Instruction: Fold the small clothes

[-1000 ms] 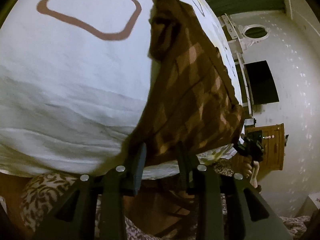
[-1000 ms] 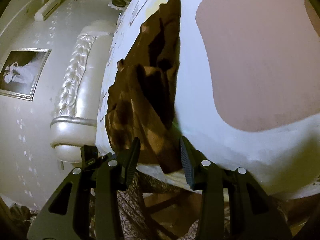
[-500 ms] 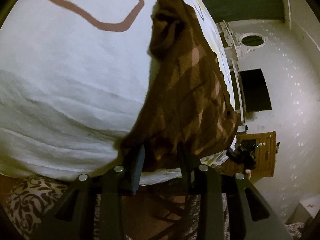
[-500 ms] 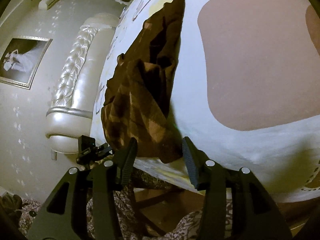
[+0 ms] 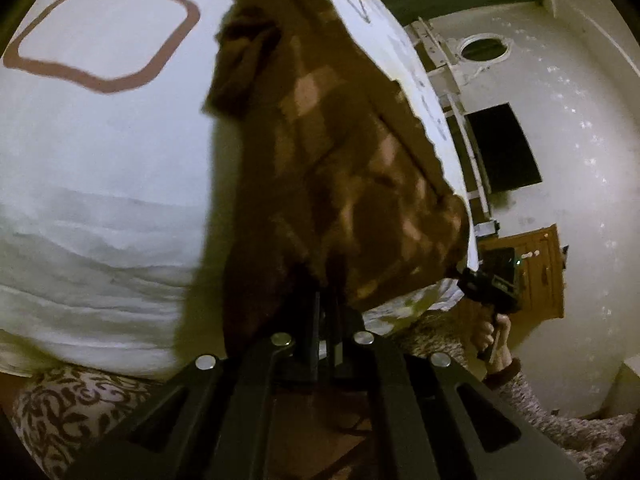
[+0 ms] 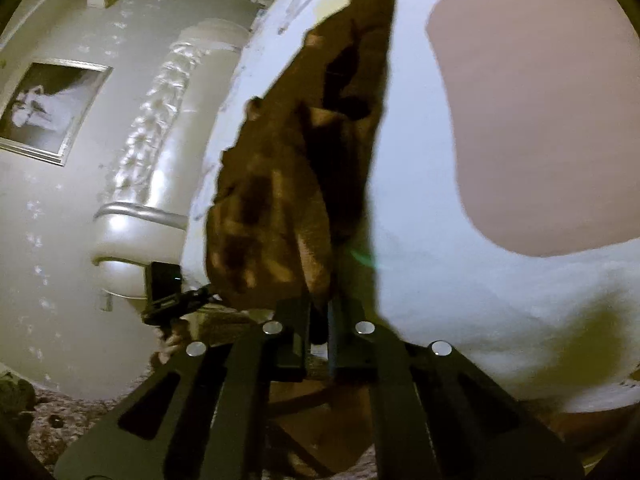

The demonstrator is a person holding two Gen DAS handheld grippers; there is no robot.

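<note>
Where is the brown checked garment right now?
The brown checked garment lies on the white bedsheet near the bed's edge, its near hem pinched by both the left gripper and the right gripper.

white bedsheet (image 5: 100,184) with brown outlined square (image 5: 100,36) | tufted headboard (image 6: 152,128) | framed photo (image 6: 44,108) on wall | wooden cabinet (image 5: 540,268) | patterned carpet (image 5: 72,404)

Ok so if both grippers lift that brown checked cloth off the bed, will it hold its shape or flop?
Probably flop: the brown checked cloth already lies rumpled, bunched at its far end. It likely sags between the left gripper and right gripper, each shut on its near edge. Probably light, since it barely dents the white bedsheet.
</note>
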